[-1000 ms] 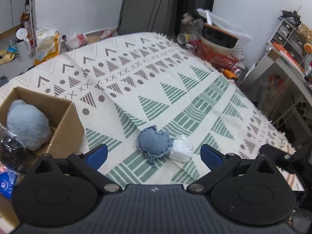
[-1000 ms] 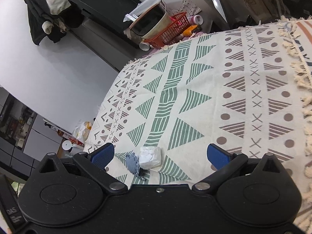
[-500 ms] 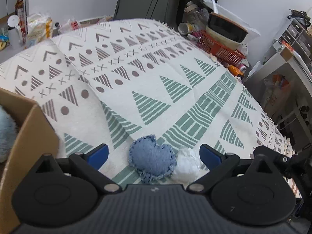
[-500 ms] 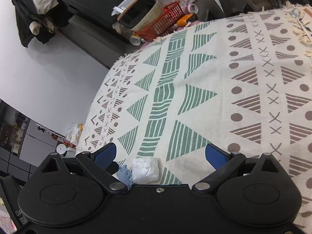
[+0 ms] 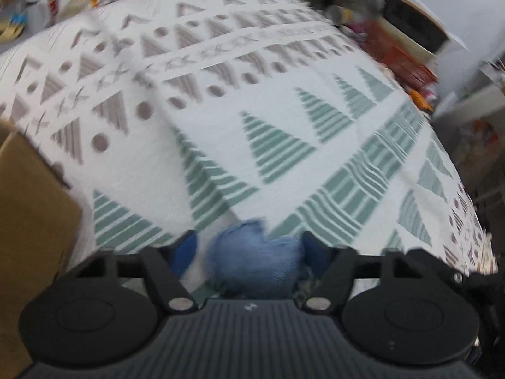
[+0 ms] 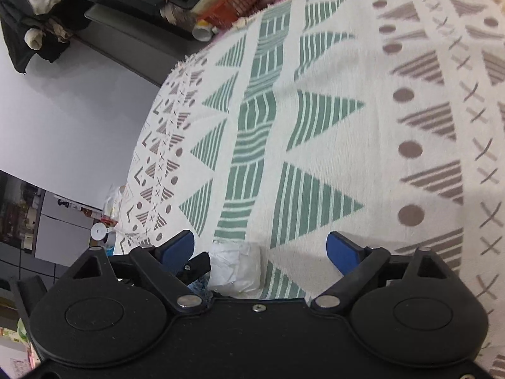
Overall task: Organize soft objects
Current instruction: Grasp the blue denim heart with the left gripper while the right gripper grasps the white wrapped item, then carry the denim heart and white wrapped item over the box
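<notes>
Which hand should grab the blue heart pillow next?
Left. The left hand-held gripper already has the blue heart pillow between its two fingers, which sit close on both sides. The right hand-held gripper is open over the white soft bundle instead.

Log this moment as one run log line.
left gripper: closing around denim heart cushion | right gripper: open, over white crumpled cloth | cardboard box: left

Both wrist views skim low over the patterned cloth (image 5: 221, 101), sharing it
</notes>
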Tool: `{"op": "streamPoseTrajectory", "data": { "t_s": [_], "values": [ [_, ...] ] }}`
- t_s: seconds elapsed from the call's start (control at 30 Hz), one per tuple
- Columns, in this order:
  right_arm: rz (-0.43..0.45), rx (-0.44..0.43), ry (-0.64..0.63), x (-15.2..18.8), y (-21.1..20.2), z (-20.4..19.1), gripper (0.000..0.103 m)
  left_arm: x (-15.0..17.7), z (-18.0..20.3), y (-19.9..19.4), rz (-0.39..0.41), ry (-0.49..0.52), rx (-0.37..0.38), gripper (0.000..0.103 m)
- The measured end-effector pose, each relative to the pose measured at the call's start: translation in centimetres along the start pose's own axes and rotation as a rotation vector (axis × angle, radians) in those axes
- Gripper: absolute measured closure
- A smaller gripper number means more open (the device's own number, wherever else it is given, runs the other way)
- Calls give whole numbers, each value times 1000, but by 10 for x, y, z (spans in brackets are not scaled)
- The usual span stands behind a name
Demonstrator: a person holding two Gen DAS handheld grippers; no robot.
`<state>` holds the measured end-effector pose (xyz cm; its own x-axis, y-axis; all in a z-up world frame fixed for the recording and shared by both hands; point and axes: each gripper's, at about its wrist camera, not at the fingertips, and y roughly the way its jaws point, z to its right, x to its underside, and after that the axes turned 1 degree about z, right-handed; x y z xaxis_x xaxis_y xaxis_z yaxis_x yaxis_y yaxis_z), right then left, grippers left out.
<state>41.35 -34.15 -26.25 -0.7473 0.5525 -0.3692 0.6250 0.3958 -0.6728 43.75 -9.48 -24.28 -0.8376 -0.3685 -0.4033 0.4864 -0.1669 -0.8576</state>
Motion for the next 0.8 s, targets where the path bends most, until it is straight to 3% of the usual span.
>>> {"op": "streamPoseTrajectory", "data": {
  "t_s": [0.13, 0.33, 0.43, 0.57, 0.8],
  "values": [
    [-16, 1, -4, 4, 7, 0, 12, -1, -6, -4, 7, -8, 9, 55],
    [-30, -6, -57, 10, 13, -10, 12, -2, -6, -17, 0, -4, 40, 59],
    [-21, 27, -114, 14, 15, -17, 26, -3, -6, -23, 11, -2, 36, 60],
    [-36, 56, -202, 18, 13, -23, 66, -2, -9, -33, 21, 2, 31, 60],
    [-28, 42, -274, 23, 1, -33, 68, 3, -17, -58, 54, 1, 17, 60]
  ]
}}
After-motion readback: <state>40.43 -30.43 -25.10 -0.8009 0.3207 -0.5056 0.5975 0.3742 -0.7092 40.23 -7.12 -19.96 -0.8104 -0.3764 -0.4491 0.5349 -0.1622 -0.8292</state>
